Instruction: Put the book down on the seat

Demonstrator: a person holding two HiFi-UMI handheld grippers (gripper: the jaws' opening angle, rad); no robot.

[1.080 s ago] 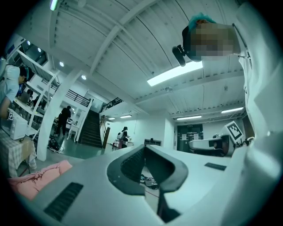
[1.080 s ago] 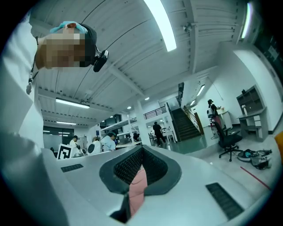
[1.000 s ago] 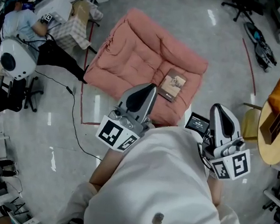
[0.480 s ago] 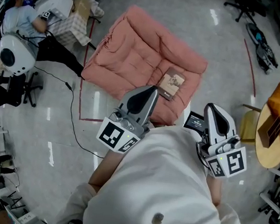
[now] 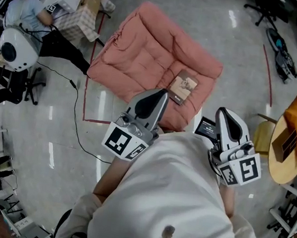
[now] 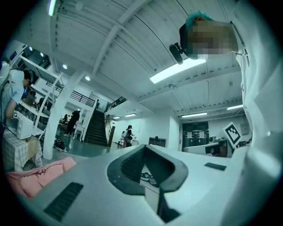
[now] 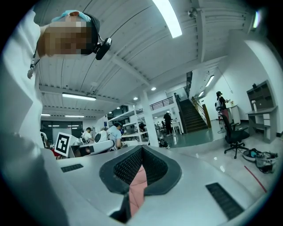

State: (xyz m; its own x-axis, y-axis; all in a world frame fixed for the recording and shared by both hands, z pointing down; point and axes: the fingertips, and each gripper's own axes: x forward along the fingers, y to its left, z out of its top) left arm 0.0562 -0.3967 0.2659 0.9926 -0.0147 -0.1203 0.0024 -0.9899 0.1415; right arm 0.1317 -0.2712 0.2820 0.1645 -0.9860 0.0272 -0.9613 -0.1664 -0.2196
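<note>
The book [image 5: 183, 88], a thin brown-covered volume, lies flat near the front right corner of the pink cushioned seat [image 5: 145, 51]. No gripper touches it. My left gripper [image 5: 160, 94] is held close to my body, its tip pointing at the seat's near edge just short of the book, jaws shut and empty. My right gripper [image 5: 227, 112] hovers to the right of the seat, over the floor, also shut with nothing in it. In the left gripper view the left gripper [image 6: 145, 147] points up at the hall; in the right gripper view pink shows through the right gripper [image 7: 141, 148].
A person sits at a desk [image 5: 22, 13] at the far left beside a white dome-shaped unit [image 5: 12, 55]. A round wooden table [image 5: 290, 140] with an orange cloth stands at the right. A cable [image 5: 79, 118] and red tape lines [image 5: 92, 119] cross the floor.
The book stays still on the seat. The right gripper has drifted slightly left and both stay shut; the head view has shifted a little.
</note>
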